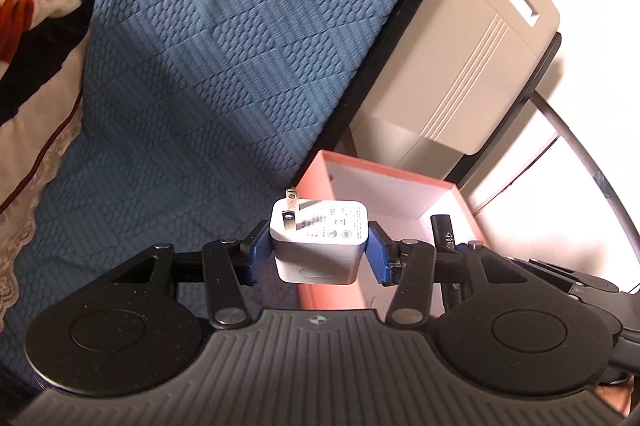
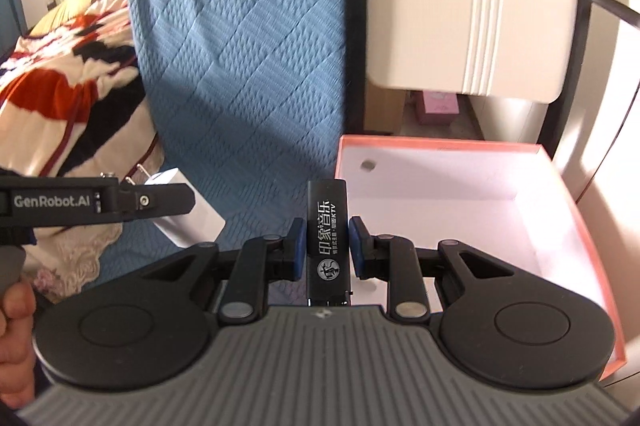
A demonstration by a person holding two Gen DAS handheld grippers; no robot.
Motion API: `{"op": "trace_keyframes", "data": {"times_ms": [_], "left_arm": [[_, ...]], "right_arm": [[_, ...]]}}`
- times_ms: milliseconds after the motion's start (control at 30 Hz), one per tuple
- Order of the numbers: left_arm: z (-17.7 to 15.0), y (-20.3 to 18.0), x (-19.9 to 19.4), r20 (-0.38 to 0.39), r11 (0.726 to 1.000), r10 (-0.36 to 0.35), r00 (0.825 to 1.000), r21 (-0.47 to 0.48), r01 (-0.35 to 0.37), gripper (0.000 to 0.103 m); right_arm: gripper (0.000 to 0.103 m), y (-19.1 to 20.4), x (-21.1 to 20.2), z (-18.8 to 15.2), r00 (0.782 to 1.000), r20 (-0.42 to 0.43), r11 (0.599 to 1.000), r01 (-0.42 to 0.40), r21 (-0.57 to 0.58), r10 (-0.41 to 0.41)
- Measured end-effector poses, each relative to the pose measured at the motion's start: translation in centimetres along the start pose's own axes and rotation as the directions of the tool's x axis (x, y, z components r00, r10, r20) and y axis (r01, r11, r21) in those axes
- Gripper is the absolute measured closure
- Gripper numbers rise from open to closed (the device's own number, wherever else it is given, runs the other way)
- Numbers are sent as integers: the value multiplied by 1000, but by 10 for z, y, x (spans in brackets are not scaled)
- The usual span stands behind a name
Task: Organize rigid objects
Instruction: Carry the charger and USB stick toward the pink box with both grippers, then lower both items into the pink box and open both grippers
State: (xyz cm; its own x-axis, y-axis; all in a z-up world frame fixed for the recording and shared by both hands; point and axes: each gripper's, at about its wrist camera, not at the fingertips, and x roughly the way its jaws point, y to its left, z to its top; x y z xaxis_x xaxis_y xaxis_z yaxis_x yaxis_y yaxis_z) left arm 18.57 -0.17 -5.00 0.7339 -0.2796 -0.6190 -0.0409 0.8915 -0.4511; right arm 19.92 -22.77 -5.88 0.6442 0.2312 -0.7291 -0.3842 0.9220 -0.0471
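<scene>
White charger (image 1: 319,239) clamped between the pads of my left gripper (image 1: 318,252), prongs up, above the blue bedspread (image 1: 224,58), black lighter (image 2: 327,242) pinched upright in my right gripper (image 2: 325,246), beside the pink box (image 2: 472,202) I see standing open.

Both wrist views close, facing forward, sharing pink box (image 1: 400,194) and blue bedspread (image 2: 240,66)

the left gripper (image 2: 168,202) is covering most of the white charger (image 2: 192,222) in the right wrist view, the black lighter (image 2: 327,238) is disappearing under the gripper body at its bottom end, and its smaller print is coming out too tiny to read
</scene>
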Motion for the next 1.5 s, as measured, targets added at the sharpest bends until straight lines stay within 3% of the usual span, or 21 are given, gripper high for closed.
{"op": "trace_keyframes", "data": {"times_ms": [333,600,900,1333,1500], "left_arm": [[-5,-53,18,-12,999,-39,999,21,40,47],[-28,-79,47,-82,999,-29,996,34,32,47],[-53,-91,79,-161,998,1,987,61,9,47],[-79,-101,116,-209,992,42,977,129,-15,47],[-82,-105,119,-219,991,37,975,135,-7,46]], "right_arm": [[77,-46,-13,-8,999,6,998,37,41,-37],[77,-77,-12,-32,998,-51,995,46,93,-41],[77,-98,8,-65,990,-136,991,37,131,-19],[76,-112,30,-97,976,-217,986,15,168,22],[76,-116,35,-106,971,-239,985,43,170,-1]]}}
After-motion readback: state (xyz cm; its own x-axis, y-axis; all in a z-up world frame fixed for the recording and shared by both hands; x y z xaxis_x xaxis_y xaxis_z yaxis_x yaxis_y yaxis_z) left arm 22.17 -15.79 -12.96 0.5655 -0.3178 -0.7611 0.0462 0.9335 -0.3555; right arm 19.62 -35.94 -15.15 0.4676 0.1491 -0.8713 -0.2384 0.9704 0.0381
